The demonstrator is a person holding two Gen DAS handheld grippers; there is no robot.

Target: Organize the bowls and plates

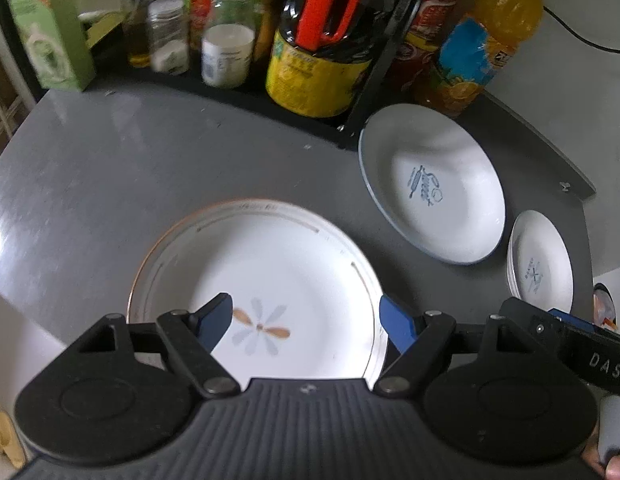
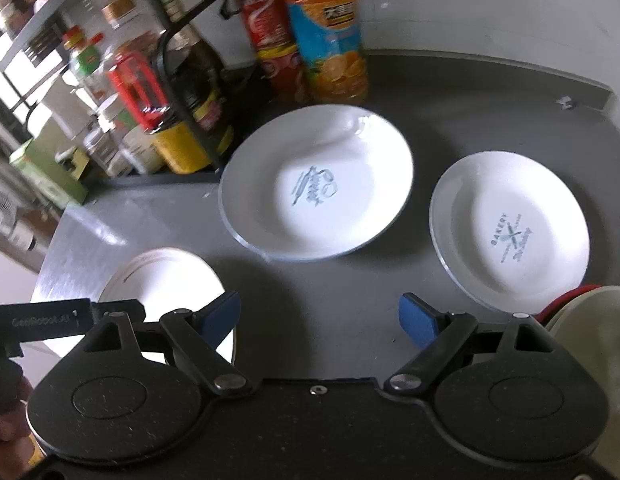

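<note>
Here, left gripper spread above upright flower plate

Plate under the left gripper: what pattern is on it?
A grey and tan flower on white, gold rim line on the plate; clearest in the left wrist view.

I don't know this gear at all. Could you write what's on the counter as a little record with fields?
Surface: grey counter
Nearest dish: flower plate, gold-trimmed rim
Middle dish: large white plate, blue print
Far right dish: bakery plate
Back row: orange juice bottle, red can, jars and bottles
Left gripper: open, over the flower plate
Right gripper: open, empty
</note>
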